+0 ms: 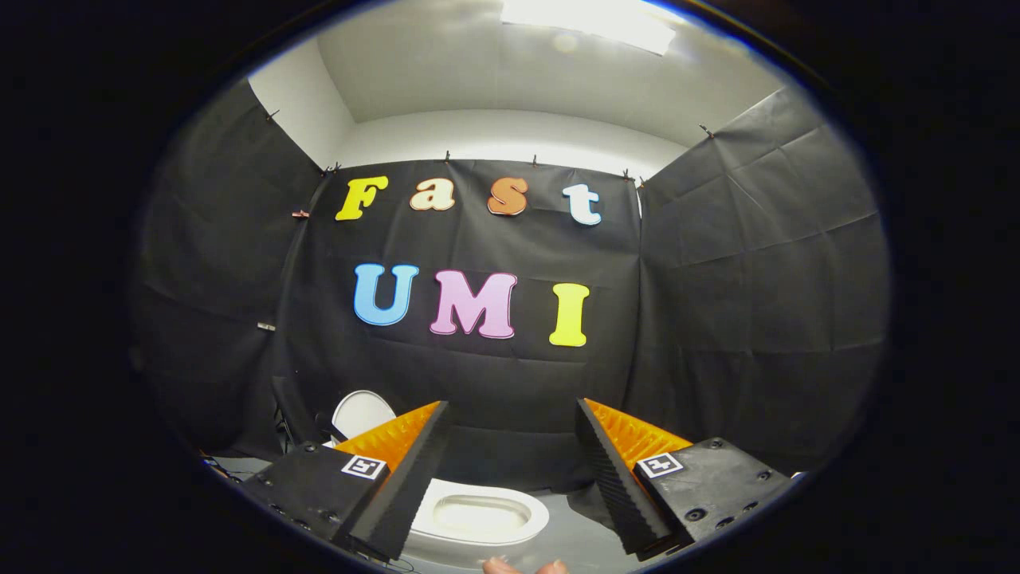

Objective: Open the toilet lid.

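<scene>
Partly hidden behind the left finger [398,486]: one toilet [478,518], its bowl rim showing between the fingers, low and just ahead. One lid [360,413] raised beyond the left finger, upright near the wall [757,319], lower part cut off by the finger. Gripper [510,422] spread wide, holding nothing, gap between fingers bare. Two fingertips [522,567] of a person's hand peeking in at the very bottom, mostly cut off. Open room above the bowl and toward the wall. One bright ceiling light [590,20], partly cut off. Floor [574,534] beside the bowl hard to make out.
</scene>
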The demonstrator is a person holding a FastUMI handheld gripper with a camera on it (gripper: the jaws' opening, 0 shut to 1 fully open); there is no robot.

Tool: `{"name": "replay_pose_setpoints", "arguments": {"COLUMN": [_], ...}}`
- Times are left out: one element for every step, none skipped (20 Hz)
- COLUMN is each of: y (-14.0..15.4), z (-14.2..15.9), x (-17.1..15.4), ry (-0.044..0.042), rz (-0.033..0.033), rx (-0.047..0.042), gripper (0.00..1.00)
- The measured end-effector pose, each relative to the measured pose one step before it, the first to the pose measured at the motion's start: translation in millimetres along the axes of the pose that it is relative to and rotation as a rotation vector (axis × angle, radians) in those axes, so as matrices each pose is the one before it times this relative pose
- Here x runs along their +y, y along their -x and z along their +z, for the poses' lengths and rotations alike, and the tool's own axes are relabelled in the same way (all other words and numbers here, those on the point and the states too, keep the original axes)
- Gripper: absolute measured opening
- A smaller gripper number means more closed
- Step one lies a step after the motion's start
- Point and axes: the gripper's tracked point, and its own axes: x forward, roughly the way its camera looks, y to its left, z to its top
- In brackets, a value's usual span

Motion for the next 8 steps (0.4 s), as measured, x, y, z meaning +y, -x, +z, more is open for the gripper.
{"name": "replay_pose_setpoints", "arguments": {"y": [-2.2, 0.09, 0.08, -0.2, -0.8, -0.14, 0.63, 0.3], "z": [1.09, -0.05, -1.4, -0.5, -0.09, -0.9, -0.94, 0.01], "x": [0.06, 0.19, 0.63, -0.38, 0.38, 0.25, -0.3, -0.64], "ry": [0.00428, 0.00321, 0.00215, -0.00115, -0.00379, -0.00346, -0.00175, 0.00159], "rz": [-0.00167, -0.00017, 0.00094, -0.00012, 0.00169, -0.00101, -0.00115, -0.00235], "rx": [-0.002, -0.00223, -0.00009, 0.0009, 0.00204, 0.00214, 0.00115, 0.00025], "gripper": [0.98, 0.98, 0.98, 0.98, 0.98, 0.98, 0.98, 0.98]}}
